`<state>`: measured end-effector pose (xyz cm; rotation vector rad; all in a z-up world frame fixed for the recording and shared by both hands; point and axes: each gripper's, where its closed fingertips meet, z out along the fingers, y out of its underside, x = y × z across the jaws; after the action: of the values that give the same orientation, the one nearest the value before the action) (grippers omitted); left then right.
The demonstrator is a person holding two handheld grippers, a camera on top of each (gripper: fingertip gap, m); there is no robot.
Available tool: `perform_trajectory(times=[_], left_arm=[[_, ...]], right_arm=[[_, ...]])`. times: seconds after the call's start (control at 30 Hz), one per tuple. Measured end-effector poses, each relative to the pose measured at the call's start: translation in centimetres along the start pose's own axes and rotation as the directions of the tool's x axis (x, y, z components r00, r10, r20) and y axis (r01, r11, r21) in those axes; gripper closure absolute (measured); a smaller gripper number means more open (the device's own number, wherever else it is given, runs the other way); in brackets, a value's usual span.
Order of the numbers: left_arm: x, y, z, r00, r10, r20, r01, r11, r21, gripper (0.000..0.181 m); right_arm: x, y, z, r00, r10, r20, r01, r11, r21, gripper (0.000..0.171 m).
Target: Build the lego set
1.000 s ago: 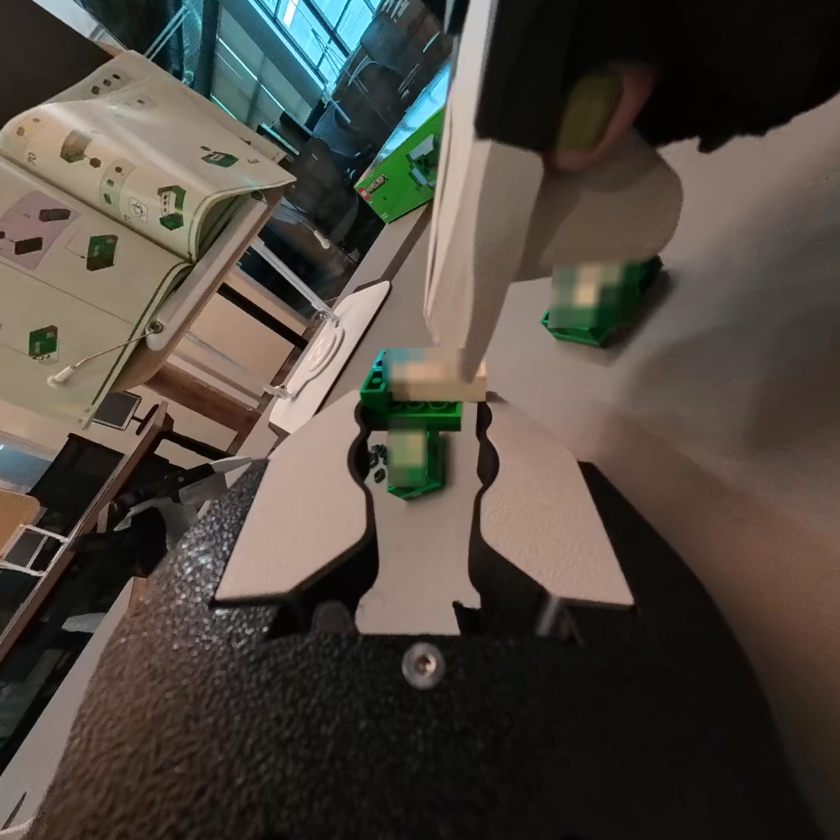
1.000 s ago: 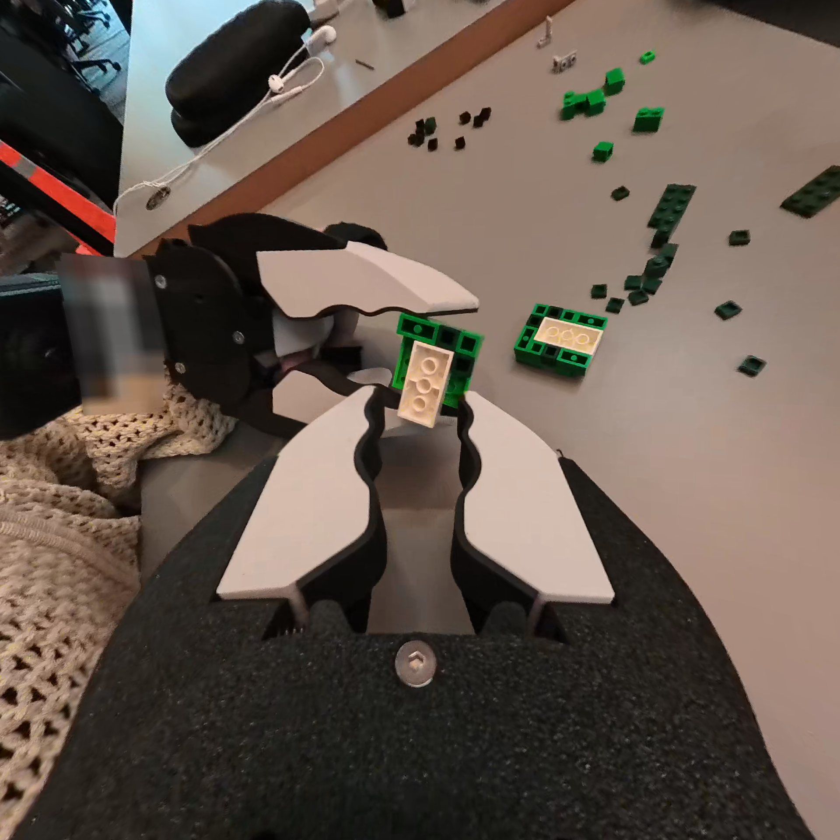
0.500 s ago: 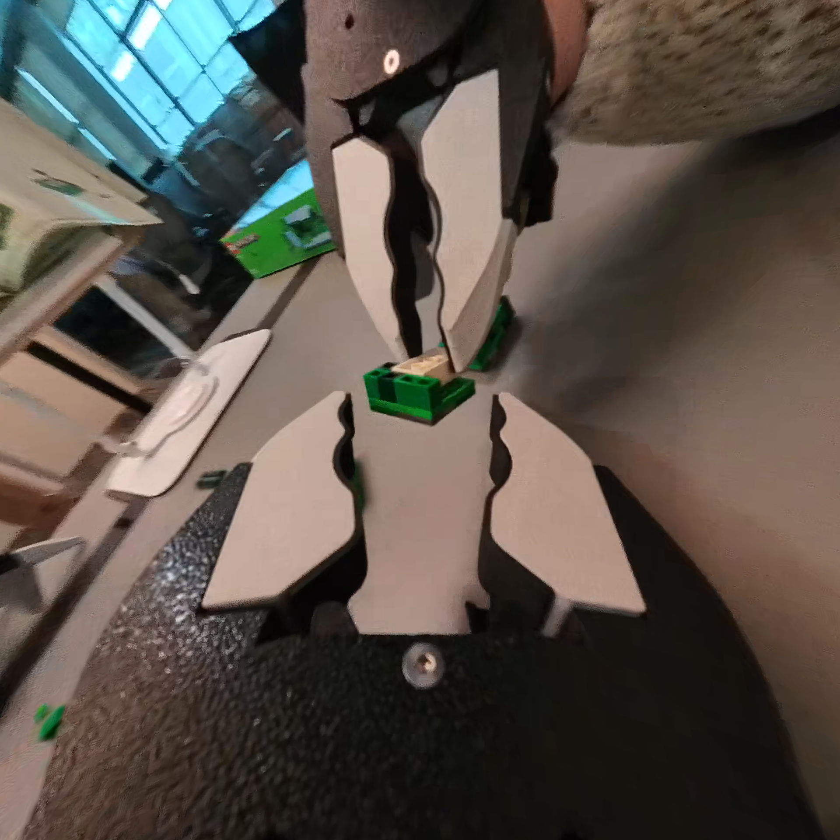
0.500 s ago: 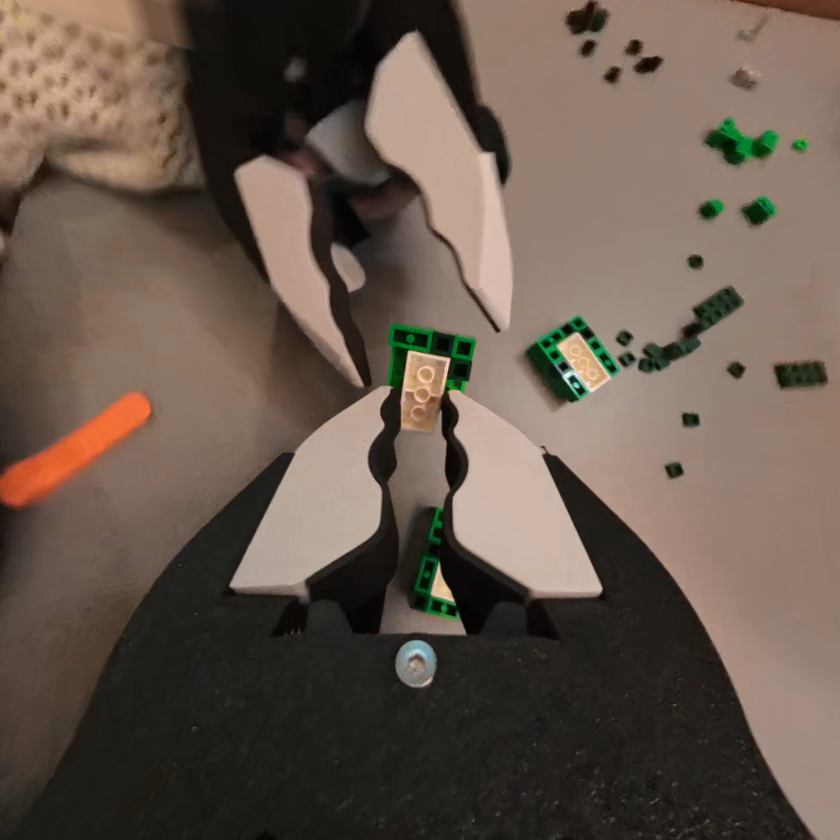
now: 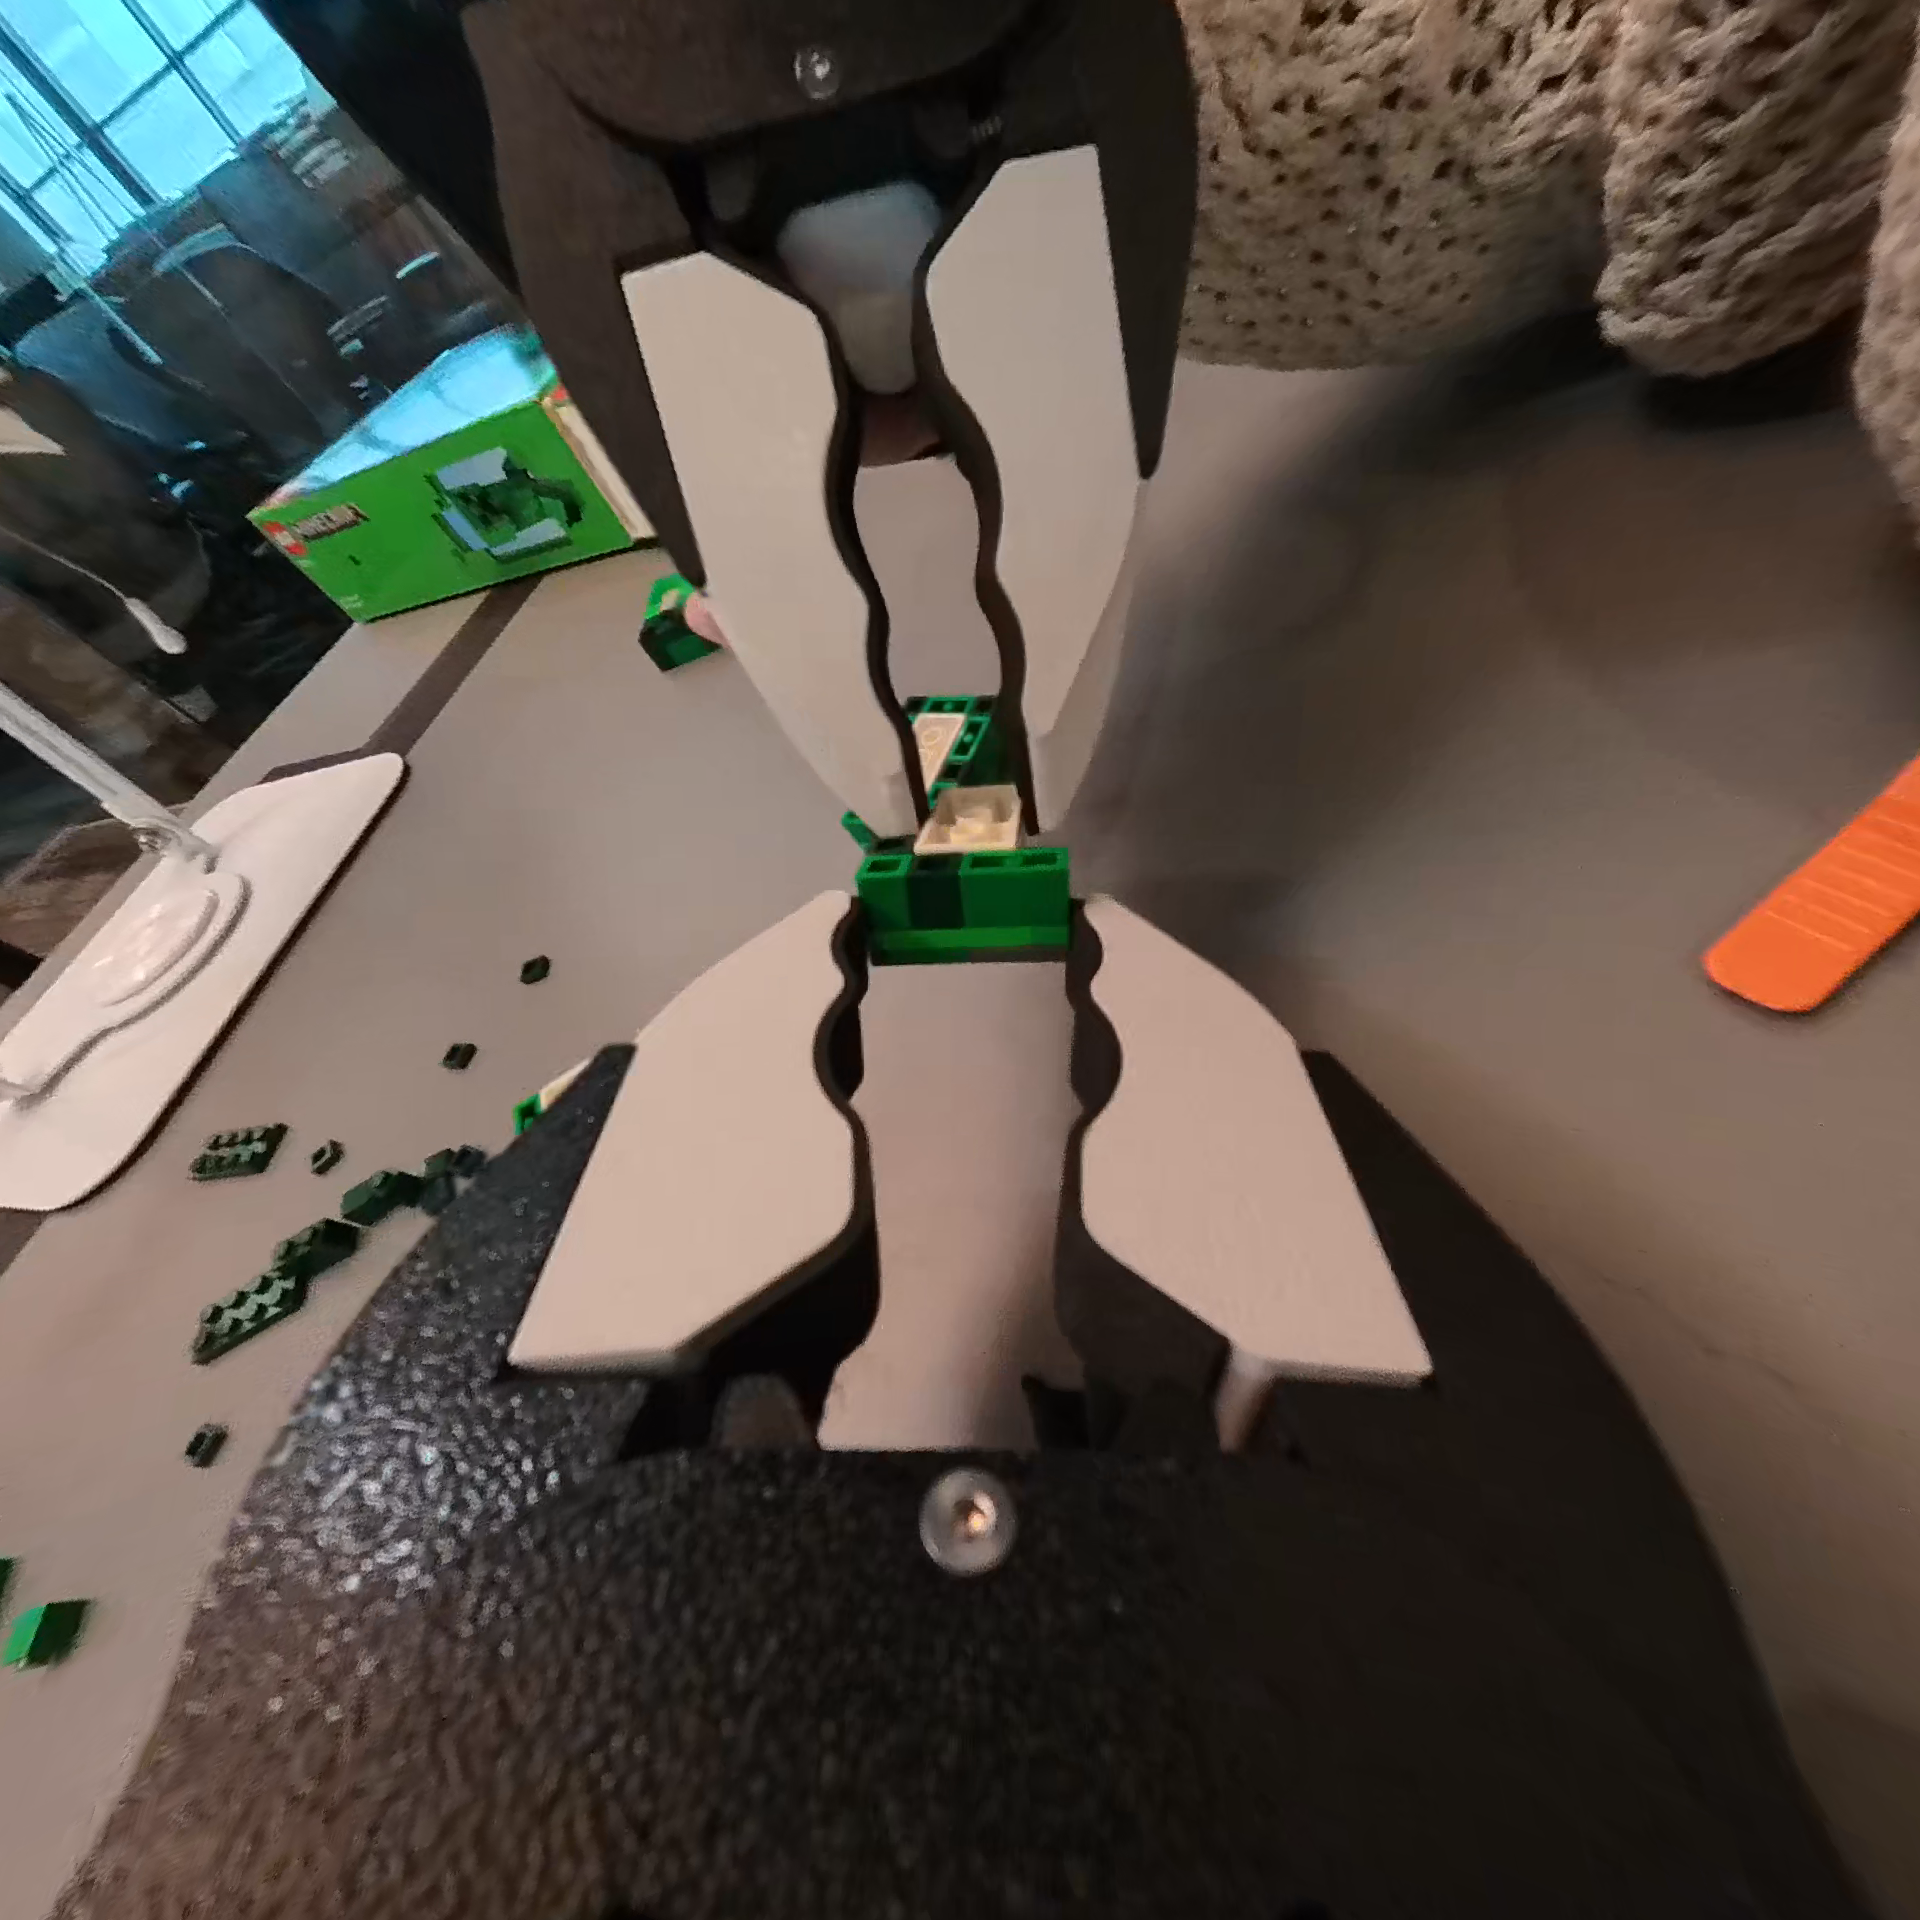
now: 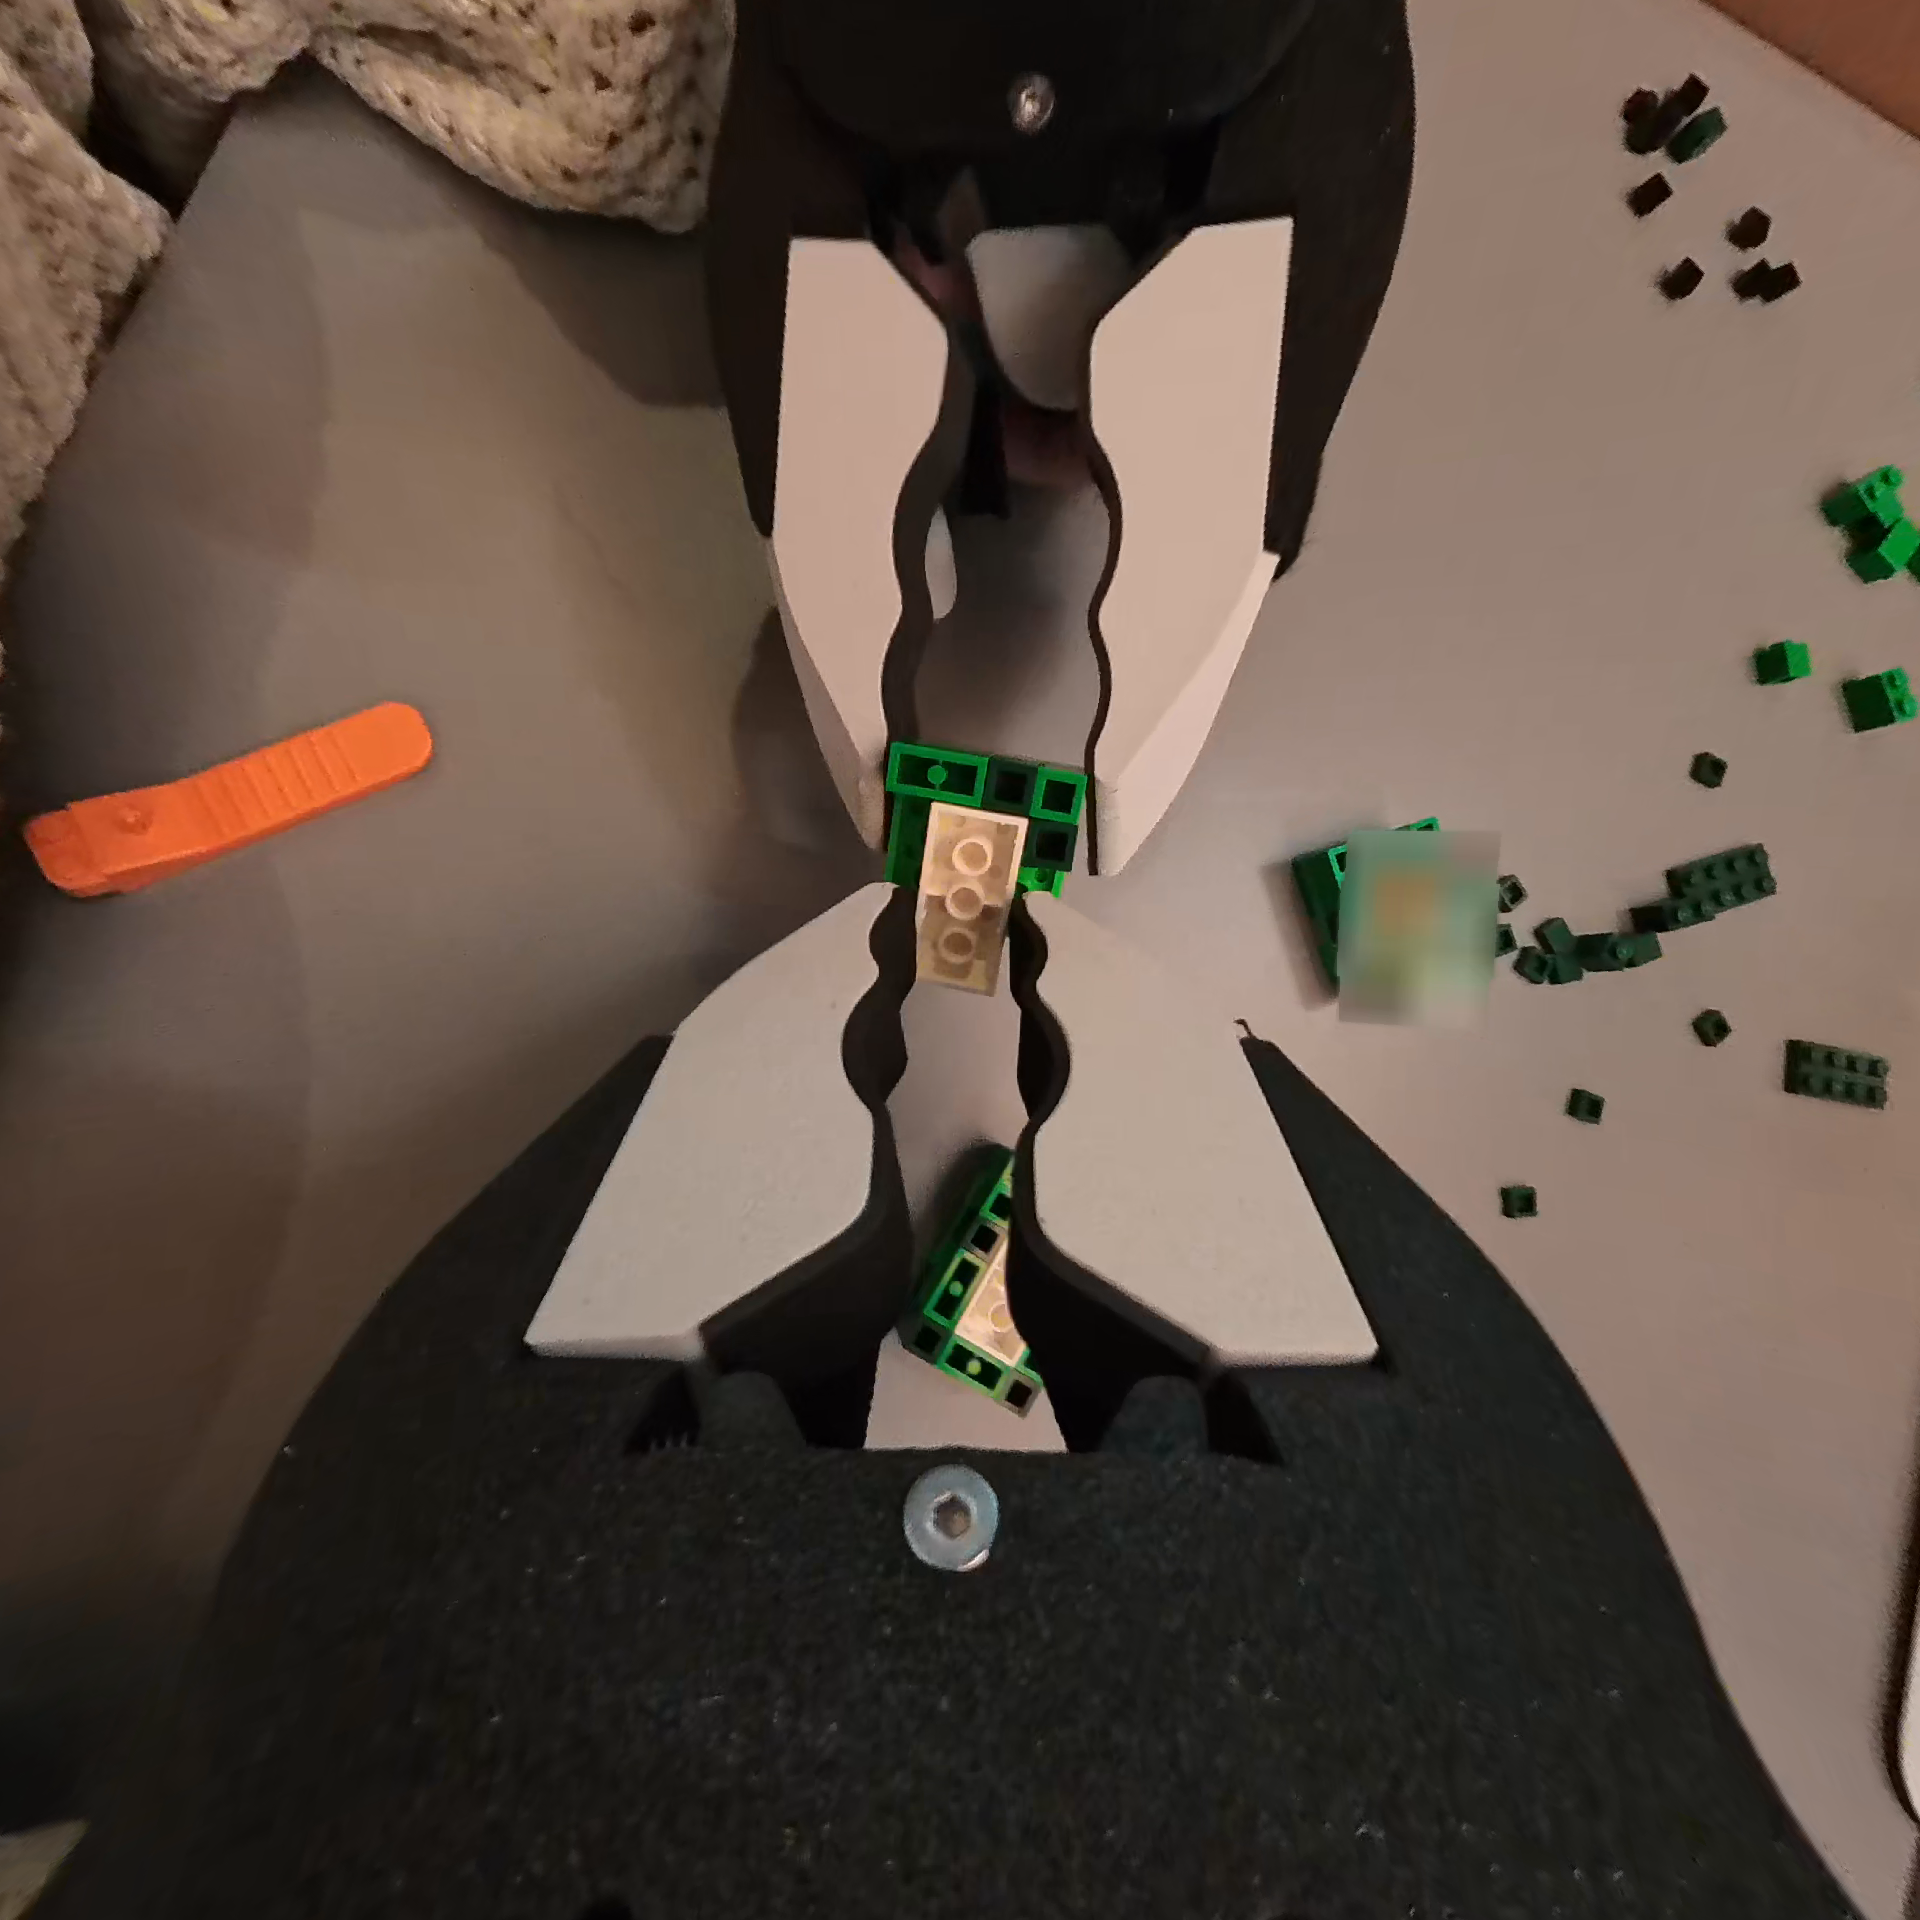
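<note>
My left gripper (image 5: 966, 920) is shut on a small green brick assembly (image 5: 966, 899); its pads press on the assembly's two sides. It enters the right wrist view from the top (image 6: 987, 826), fingertips flanking the same assembly (image 6: 997, 784). My right gripper (image 6: 954, 920) is shut on a white three-stud brick (image 6: 961, 904). The brick's far end lies over the green assembly. In the left wrist view the right gripper (image 5: 966, 821) comes in from the top with the white brick (image 5: 971, 831) at its tips. The two grippers face each other tip to tip.
An orange brick separator (image 6: 229, 800) lies on the grey table (image 6: 520, 520). A second green and white assembly (image 6: 977, 1299) lies under my right gripper. Loose green pieces (image 6: 1714, 883) are scattered to the right. A green box (image 5: 447, 530) and a white stand base (image 5: 187, 935) are at the left. My two grippers' fingertips are within a few centimetres of each other.
My left jaws opened wide, then came together again on the green assembly. My right pads tightened on the white brick. Both grippers swung round to face each other.
</note>
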<state>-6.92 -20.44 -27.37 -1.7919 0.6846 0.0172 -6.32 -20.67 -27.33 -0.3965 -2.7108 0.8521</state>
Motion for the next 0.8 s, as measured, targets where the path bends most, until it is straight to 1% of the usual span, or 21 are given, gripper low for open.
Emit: perform_trajectory(times=[0.1, 0.13, 0.17, 0.27, 0.33, 0.4, 0.47, 0.53, 0.57, 0.67, 0.73, 0.8], left_arm=[[-0.3, 0.2, -0.3, 1.000, -0.005, 0.004, 0.006, 1.000, -0.008, 0.145], [-0.6, 0.6, -0.5, 1.000, -0.008, 0.014, 0.008, 1.000, -0.022, 0.145], [-1.0, 1.1, -0.8, 0.999, -0.008, 0.032, 0.010, 0.999, -0.046, 0.145], [-3.4, 2.9, -2.3, 0.989, -0.005, 0.150, 0.023, 0.993, -0.116, 0.145], [-4.8, 3.5, -3.7, 0.978, -0.029, 0.208, 0.052, 0.993, -0.104, 0.145], [-5.9, 3.9, -5.2, 0.965, -0.053, 0.258, 0.075, 0.994, -0.075, 0.145], [-6.8, 4.2, -6.4, 0.952, -0.064, 0.298, 0.085, 0.995, -0.060, 0.145], [-7.3, 4.6, -7.3, 0.942, -0.075, 0.326, 0.097, 0.994, -0.050, 0.145], [-7.4, 4.7, -7.6, 0.939, -0.083, 0.332, 0.104, 0.994, -0.044, 0.145], [-7.6, 4.9, -8.2, 0.935, -0.106, 0.338, 0.123, 0.992, -0.029, 0.145], [-7.3, 4.6, -8.1, 0.939, -0.133, 0.316, 0.139, 0.990, 0.005, 0.145], [-6.6, 4.1, -7.6, 0.951, -0.128, 0.282, 0.127, 0.992, 0.023, 0.145]], right_arm=[[0.3, -0.2, 0.0, 0.999, 0.038, -0.021, -0.037, 0.999, 0.030, 0.153], [0.7, -0.1, 0.0, 0.997, 0.053, -0.048, -0.052, 0.998, 0.039, 0.150], [1.2, 0.1, -0.2, 0.994, 0.070, -0.081, -0.066, 0.997, 0.048, 0.144], [3.7, 1.3, -1.2, 0.959, 0.150, -0.239, -0.132, 0.987, 0.090, 0.139], [6.2, 2.5, -2.4, 0.899, 0.215, -0.382, -0.163, 0.973, 0.163, 0.139], [8.5, 4.3, -3.9, 0.806, 0.299, -0.511, -0.198, 0.950, 0.242, 0.141], [10.3, 6.0, -5.2, 0.705, 0.396, -0.589, -0.223, 0.911, 0.346, 0.141], [11.2, 7.3, -5.8, 0.644, 0.492, -0.587, -0.261, 0.861, 0.436, 0.142], [11.3, 7.6, -5.7, 0.635, 0.526, -0.566, -0.286, 0.840, 0.461, 0.142], [11.3, 7.3, -4.9, 0.662, 0.551, -0.509, -0.319, 0.821, 0.475, 0.143], [11.6, 6.6, -4.4, 0.703, 0.518, -0.488, -0.310, 0.840, 0.446, 0.144], [12.1, 6.0, -3.6, 0.747, 0.480, -0.460, -0.310, 0.863, 0.399, 0.144]])
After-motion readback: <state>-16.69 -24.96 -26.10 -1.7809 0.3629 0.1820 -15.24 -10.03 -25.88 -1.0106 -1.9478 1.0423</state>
